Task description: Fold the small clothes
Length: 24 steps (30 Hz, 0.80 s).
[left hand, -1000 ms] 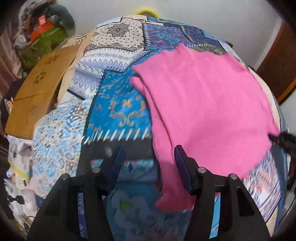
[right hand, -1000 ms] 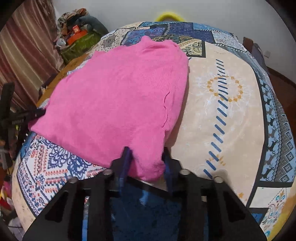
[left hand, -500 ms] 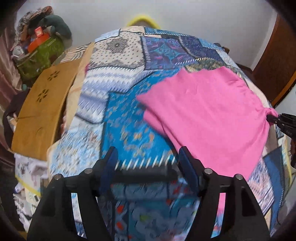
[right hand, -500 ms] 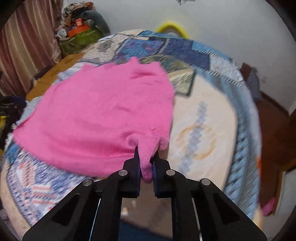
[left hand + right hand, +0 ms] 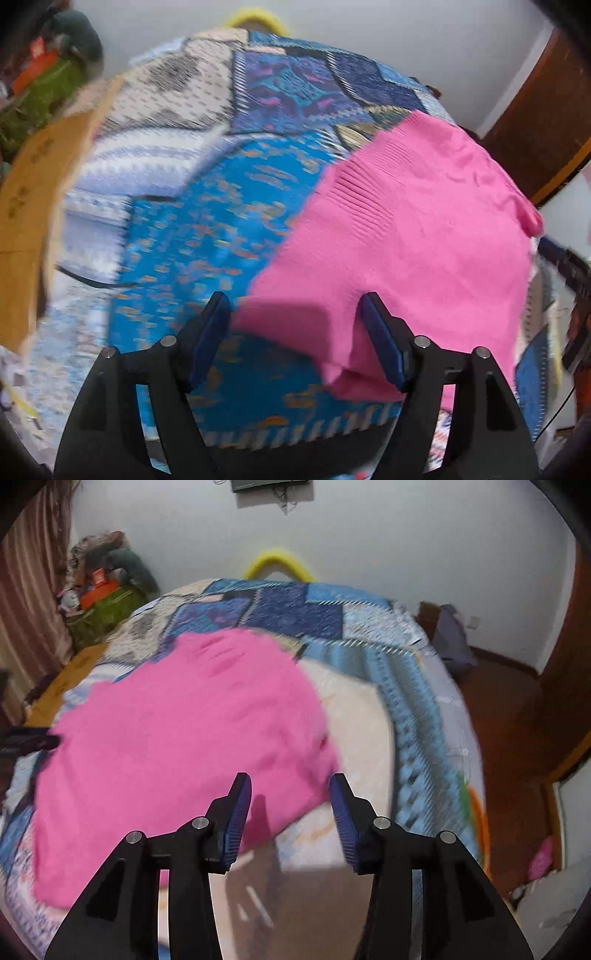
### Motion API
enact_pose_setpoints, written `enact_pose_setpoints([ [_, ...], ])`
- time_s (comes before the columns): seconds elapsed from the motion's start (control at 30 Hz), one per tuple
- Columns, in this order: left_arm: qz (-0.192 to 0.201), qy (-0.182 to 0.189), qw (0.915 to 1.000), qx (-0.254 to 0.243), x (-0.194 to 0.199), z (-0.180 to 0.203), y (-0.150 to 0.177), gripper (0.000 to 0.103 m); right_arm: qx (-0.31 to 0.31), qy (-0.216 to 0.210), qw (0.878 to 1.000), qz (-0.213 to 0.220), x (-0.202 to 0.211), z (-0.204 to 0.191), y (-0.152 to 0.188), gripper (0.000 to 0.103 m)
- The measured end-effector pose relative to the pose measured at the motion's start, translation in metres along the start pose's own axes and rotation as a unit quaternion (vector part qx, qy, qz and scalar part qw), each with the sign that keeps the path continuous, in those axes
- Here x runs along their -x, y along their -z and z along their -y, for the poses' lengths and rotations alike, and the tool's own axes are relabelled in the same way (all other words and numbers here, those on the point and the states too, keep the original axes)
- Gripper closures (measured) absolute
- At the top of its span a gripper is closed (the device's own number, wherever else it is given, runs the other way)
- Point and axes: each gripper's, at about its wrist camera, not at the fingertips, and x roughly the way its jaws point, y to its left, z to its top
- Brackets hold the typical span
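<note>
A pink knitted garment (image 5: 406, 236) lies spread on the patterned bedspread (image 5: 207, 236). In the left wrist view my left gripper (image 5: 295, 306) is open, its jaws wide apart over the garment's near corner, with nothing between them gripped. In the right wrist view the same garment (image 5: 177, 746) lies flat on the bedspread (image 5: 354, 716). My right gripper (image 5: 290, 786) is open above the garment's right edge and holds nothing. Both views are blurred by motion.
A wooden board (image 5: 33, 192) runs along the bed's left side. A pile of bags and clothes (image 5: 103, 590) stands in the far left corner. A yellow hoop (image 5: 277, 563) shows behind the bed. A brown floor (image 5: 509, 731) and wooden door (image 5: 543, 103) lie to the right.
My right gripper let go of the pink garment's corner, opened and lifted away. My left gripper stayed open and moved over the garment's near left corner.
</note>
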Motion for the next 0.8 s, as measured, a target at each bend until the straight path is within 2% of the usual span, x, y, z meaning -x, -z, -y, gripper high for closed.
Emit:
enact_pose_setpoints([
  [0.03,-0.003,0.008,1.0000,-0.004,-0.004,0.006,0.000,0.030,-0.002,-0.017,1.000,-0.004,0.003,-0.005,0.005,0.063],
  [0.07,0.001,-0.003,0.9999,-0.015,-0.006,0.014,0.001,0.032,-0.006,-0.042,0.999,-0.007,0.006,-0.010,0.011,0.063],
  [0.13,0.011,-0.015,0.9988,-0.046,-0.007,0.030,0.002,0.043,-0.007,-0.067,0.998,-0.013,0.012,-0.022,0.022,0.063],
  [0.23,0.018,-0.007,0.9982,-0.057,-0.003,0.038,0.001,0.073,0.002,-0.086,0.996,-0.033,0.010,-0.041,0.031,0.063],
  [0.27,0.017,0.000,0.9983,-0.055,-0.001,0.038,0.001,0.089,0.003,-0.097,0.995,-0.039,0.010,-0.048,0.035,0.063],
  [0.37,0.011,-0.014,0.9991,-0.040,0.001,0.033,0.004,0.091,0.014,-0.118,0.991,-0.059,0.006,-0.067,0.043,0.063],
  [0.43,0.007,-0.019,0.9994,-0.026,0.002,0.026,0.013,0.091,0.034,-0.117,0.991,-0.064,0.001,-0.078,0.047,0.063],
  [0.63,0.008,-0.023,0.9996,-0.016,0.026,0.008,0.055,0.091,0.037,-0.140,0.985,-0.094,-0.008,-0.099,0.052,0.063],
  [0.8,0.001,-0.035,0.9993,-0.009,0.048,-0.002,0.092,0.091,0.056,-0.146,0.984,-0.090,0.008,-0.109,0.053,0.060],
])
